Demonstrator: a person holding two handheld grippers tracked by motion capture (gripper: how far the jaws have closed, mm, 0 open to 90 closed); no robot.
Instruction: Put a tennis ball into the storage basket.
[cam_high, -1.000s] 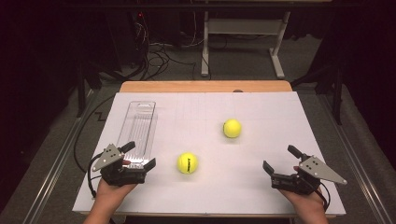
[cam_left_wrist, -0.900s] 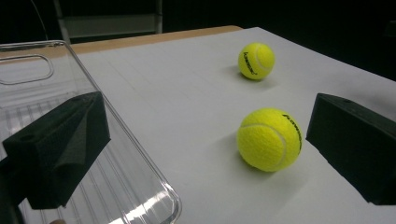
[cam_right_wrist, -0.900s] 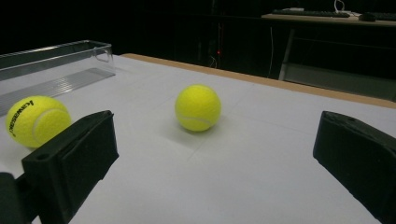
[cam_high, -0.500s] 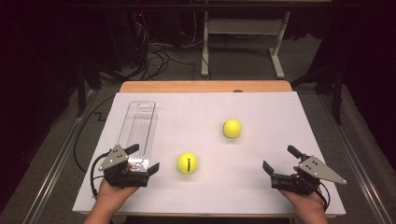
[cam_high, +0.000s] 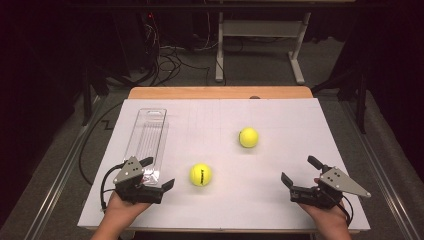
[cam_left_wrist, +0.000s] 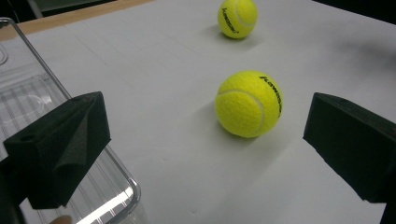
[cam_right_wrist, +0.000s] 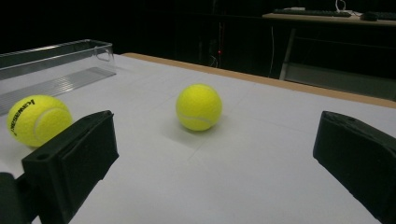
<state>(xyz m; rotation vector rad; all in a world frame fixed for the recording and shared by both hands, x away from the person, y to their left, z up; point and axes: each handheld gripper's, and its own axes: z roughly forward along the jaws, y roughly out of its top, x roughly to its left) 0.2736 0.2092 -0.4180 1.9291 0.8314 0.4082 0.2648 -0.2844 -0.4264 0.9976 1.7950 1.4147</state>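
Observation:
Two yellow tennis balls lie on the white table top. The nearer ball is just right of my left gripper, which is open and empty. In the left gripper view this ball lies ahead between the wide jaws of the left gripper, untouched. The farther ball rests mid-table. My right gripper is open near the front right and faces the farther ball, with the nearer ball behind its left jaw.
A long clear plastic tray lies empty at the left, its near end beside the left gripper. The white sheet covers a wooden table. Cables and a desk frame stand on the dark floor beyond.
My left gripper has shifted a little to the right, toward the nearer ball. The right gripper and both balls have stayed put.

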